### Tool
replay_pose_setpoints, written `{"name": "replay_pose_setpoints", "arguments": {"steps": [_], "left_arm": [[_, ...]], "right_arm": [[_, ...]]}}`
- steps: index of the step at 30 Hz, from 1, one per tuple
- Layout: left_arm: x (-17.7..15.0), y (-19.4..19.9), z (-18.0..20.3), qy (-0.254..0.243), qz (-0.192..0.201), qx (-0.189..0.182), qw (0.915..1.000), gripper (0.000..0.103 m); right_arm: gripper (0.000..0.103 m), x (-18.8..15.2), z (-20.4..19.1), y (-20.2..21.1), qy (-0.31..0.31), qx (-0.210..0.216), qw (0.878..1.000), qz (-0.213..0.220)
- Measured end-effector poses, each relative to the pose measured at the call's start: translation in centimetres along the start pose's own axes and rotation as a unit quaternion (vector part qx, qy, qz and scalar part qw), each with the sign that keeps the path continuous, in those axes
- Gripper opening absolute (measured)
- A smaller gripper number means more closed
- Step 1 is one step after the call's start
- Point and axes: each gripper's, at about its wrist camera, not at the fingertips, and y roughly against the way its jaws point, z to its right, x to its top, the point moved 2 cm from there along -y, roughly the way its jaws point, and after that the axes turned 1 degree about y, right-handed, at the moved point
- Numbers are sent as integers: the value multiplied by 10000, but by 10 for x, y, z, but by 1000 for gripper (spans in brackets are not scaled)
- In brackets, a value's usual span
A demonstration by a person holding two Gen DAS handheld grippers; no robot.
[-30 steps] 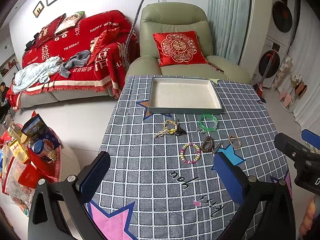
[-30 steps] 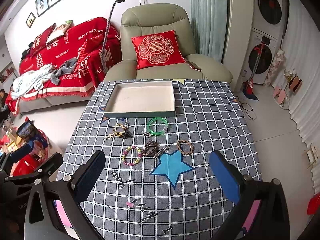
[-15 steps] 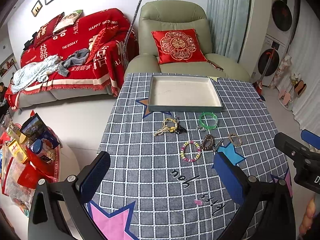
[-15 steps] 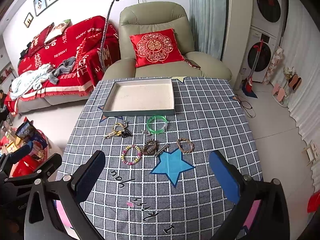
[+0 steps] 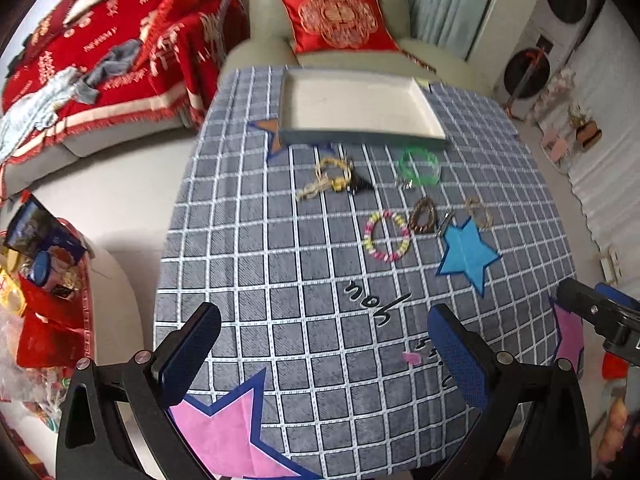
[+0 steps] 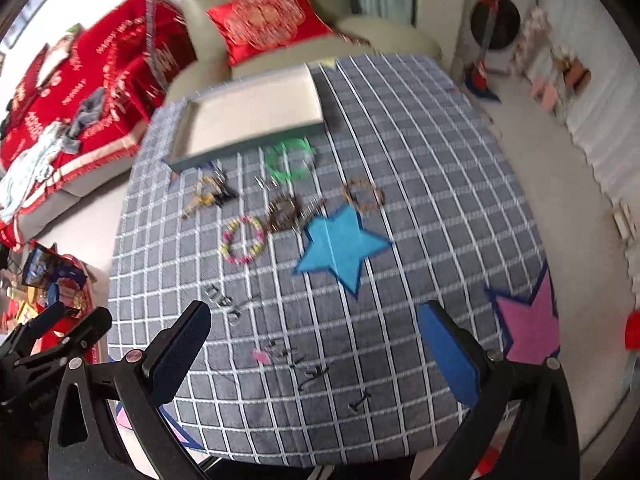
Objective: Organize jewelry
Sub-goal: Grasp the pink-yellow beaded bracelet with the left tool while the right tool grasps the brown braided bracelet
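A living room with a red-draped sofa (image 5: 108, 52) and a pale green armchair (image 5: 332, 12) carrying a red embroidered cushion (image 5: 340, 20) sits behind the counter (image 5: 256, 248), which wears a grey cloth gridded in white, with stars sewn on.

Left wrist view: the left claw (image 5: 324, 344) hangs over the near edge, blue-padded fingers spread wide, nothing between them. Far side of the counter, a shallow rectangular tray with a white floor and grey-blue walls (image 5: 360, 136) lies bare inside. Just in front of it, a yellow-and-cream cord bracelet with a dark tassel (image 5: 332, 178) and a bright green bangle (image 5: 420, 164). Nearer, a pink-and-yellow beaded bracelet (image 5: 387, 236), a dark brown beaded bracelet (image 5: 423, 215) just beside it, a small silvery clip (image 5: 445, 224), and a tan woven bracelet (image 5: 478, 212) by the tip of the blue fabric star (image 5: 466, 258). The right claw's dark body pokes in at the right edge.

Right wrist view, and it's blurred: the right claw (image 6: 316, 346) is gaping wide too, empty, above the near part of the cloth. All the jewelry lies on the cloth between the tray and the blue star, none of it in the tray. The left claw's frame shows at lower left.
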Motion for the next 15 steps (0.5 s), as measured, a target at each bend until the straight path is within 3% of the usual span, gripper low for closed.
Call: {"name": "replay_pose_setpoints", "arguments": {"steps": [4, 7, 12, 15], "left_arm": [[6, -28, 2, -94, -284, 52, 9995, 103], [11, -53, 8, -183, -488, 111, 9986, 103], [16, -84, 18, -173, -832, 181, 9962, 103], [24, -98, 22, -170, -922, 184, 9954, 103]], "right_arm": [[103, 2, 19, -23, -231, -70, 9986, -467], [103, 6, 30, -39, -286, -57, 9979, -571], [103, 28, 41, -74, -191, 295, 9962, -796], [103, 39, 38, -101, 40, 585, 9901, -1273]]}}
